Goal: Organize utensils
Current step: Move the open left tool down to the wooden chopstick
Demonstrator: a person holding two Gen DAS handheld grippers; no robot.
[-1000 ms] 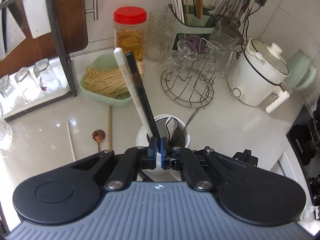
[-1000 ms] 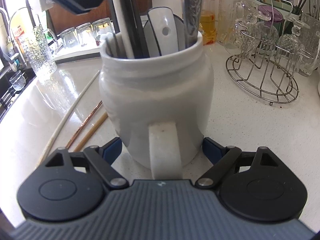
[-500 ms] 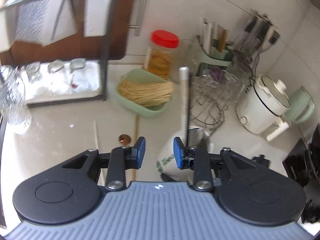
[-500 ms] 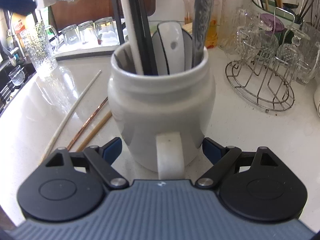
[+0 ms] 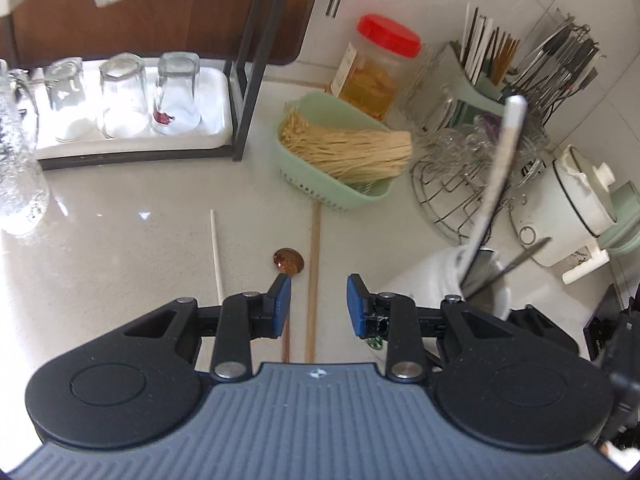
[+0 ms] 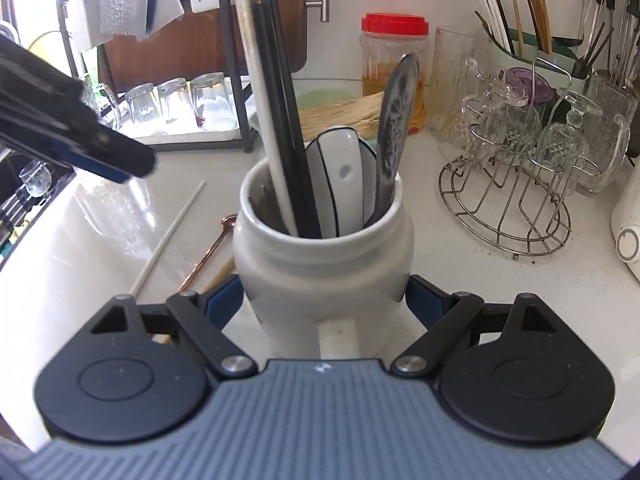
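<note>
A white ceramic jar (image 6: 320, 264) stands on the counter with a white chopstick, black chopsticks, a ceramic spoon and a metal handle in it. My right gripper (image 6: 320, 300) is shut on the jar, a blue pad against each side and the jar's handle facing the camera. My left gripper (image 5: 319, 292) hangs open to the left of the jar (image 5: 420, 276), with nothing between its pads. Below it on the counter lie a copper spoon (image 5: 288, 261), a wooden chopstick (image 5: 315, 264) and a white chopstick (image 5: 216, 248). The left gripper (image 6: 100, 148) also shows at the right wrist view's upper left.
Behind the loose utensils sit a green basket of noodles (image 5: 340, 184) and a red-lidded jar (image 5: 376, 76). A wire rack of glasses (image 5: 452, 184) and a white cooker (image 5: 568, 208) stand to the right. A tray of upturned glasses (image 5: 120, 120) sits under a black shelf frame (image 5: 252, 80) at the left.
The left gripper let go of the white and black chopsticks, which now stand in the jar. It opened and moved left and down over the loose utensils. The right gripper stays on the jar.
</note>
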